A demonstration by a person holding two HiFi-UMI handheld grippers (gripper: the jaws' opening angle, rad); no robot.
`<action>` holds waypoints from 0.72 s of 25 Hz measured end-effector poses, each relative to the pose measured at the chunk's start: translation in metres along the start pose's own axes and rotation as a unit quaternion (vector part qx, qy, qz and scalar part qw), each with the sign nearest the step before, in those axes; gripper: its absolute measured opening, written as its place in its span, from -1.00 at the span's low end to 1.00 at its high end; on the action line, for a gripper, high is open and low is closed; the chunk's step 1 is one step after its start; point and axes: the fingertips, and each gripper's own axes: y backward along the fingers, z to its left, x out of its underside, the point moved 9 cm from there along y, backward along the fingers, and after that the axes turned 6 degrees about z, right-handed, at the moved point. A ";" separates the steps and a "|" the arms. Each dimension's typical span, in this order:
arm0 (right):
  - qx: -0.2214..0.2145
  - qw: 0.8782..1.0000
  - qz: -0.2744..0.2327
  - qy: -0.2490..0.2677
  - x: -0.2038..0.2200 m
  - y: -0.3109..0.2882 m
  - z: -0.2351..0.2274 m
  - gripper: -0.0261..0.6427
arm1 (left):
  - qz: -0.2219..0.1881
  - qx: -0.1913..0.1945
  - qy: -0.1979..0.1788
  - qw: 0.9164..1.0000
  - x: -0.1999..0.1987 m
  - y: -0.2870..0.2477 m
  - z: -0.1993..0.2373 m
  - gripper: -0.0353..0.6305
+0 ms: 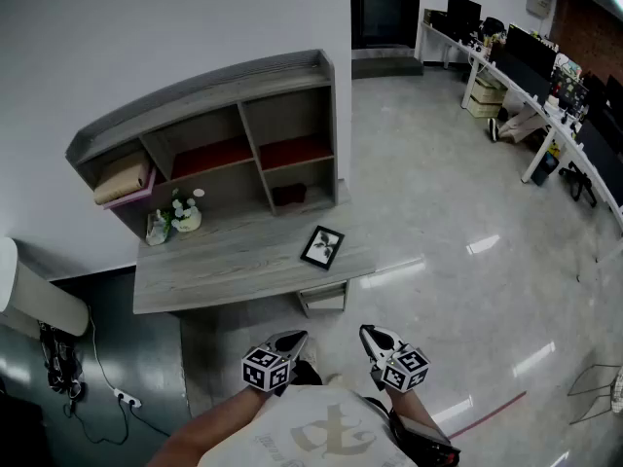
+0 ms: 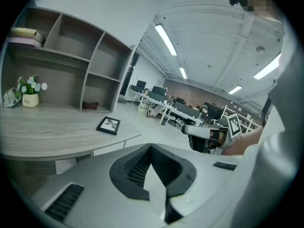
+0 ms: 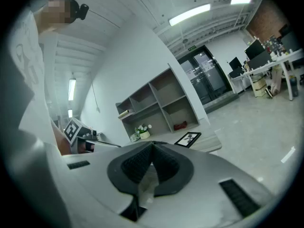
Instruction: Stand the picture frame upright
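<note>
Pic frame lies flat on desk, near its front-right edge, in front of shelf unit. Small flower pot sits well apart at desk's back left. L gripper and R gripper are low by person's body, short of desk, jaws fully together, nothing between them.

clock round picture frame, head view | free: bare desk top 9 o'clock, open floor 3 to 5 | blocked: shelf unit 12, near; dark item in cubby 11 | flower pot 10, well apart
</note>
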 end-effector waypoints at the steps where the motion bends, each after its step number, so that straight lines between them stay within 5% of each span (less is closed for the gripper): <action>1: -0.003 1.000 0.002 0.002 0.000 0.002 0.001 -0.91 | 0.000 -0.001 0.001 1.000 0.000 0.000 -0.002 -0.89; 18: 0.017 1.000 0.022 -0.002 0.009 0.004 -0.003 -0.91 | 0.001 -0.012 0.019 1.000 0.003 0.000 -0.003 -0.89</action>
